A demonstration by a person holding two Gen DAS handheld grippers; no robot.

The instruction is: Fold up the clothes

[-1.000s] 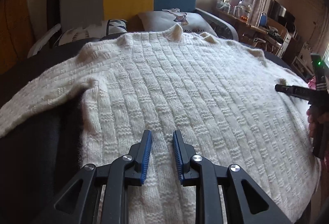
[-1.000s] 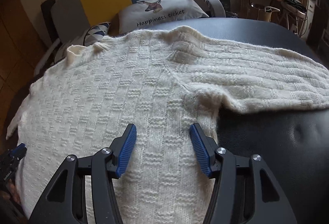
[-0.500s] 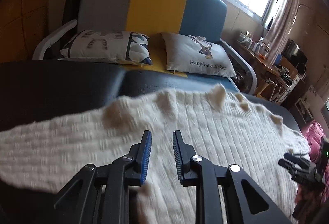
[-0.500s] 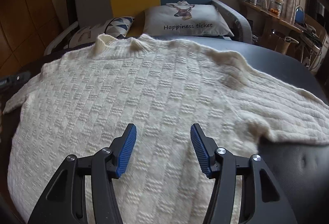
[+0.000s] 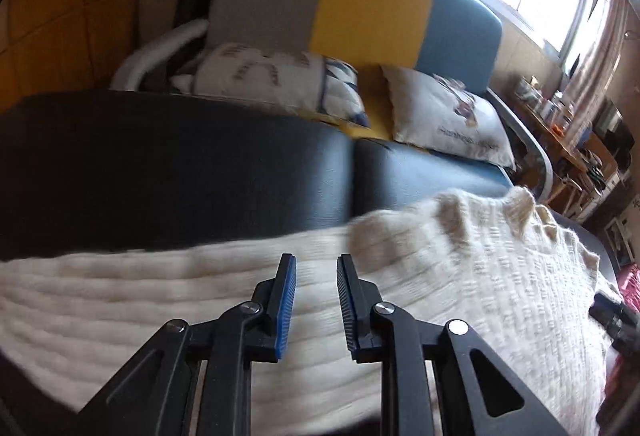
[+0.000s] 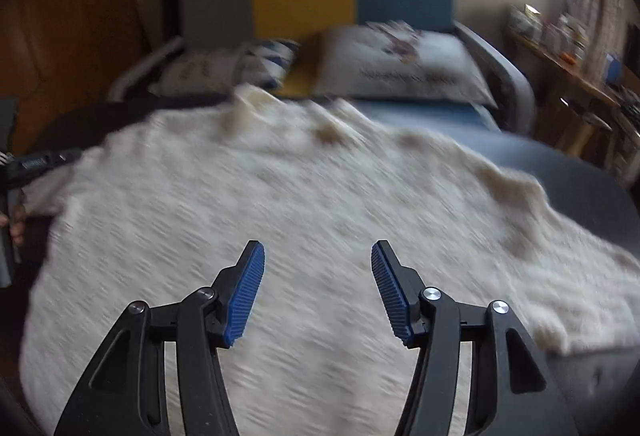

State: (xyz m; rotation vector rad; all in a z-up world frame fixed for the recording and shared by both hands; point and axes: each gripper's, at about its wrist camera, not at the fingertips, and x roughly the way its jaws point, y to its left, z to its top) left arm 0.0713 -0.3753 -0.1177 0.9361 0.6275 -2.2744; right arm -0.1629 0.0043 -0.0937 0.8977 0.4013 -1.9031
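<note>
Cream chunky-knit sweater (image 5: 500,276) spread flat across the black padded surface (image 5: 160,171), collar toward the grey-yellow-blue sofa (image 5: 360,7), one sleeve (image 5: 120,300) stretched out sideways in the left view. Left gripper (image 5: 316,300) above that sleeve near the shoulder — blue pads narrowly parted, nothing between them; right gripper (image 6: 318,290) above the sweater's body, jaws wide apart, empty, view blurred. Two printed cushions on the sofa seat — a white one with lettering (image 6: 400,67) and a patterned one (image 5: 280,79) beside it; wooden side table (image 5: 576,139) cluttered at far right.
</note>
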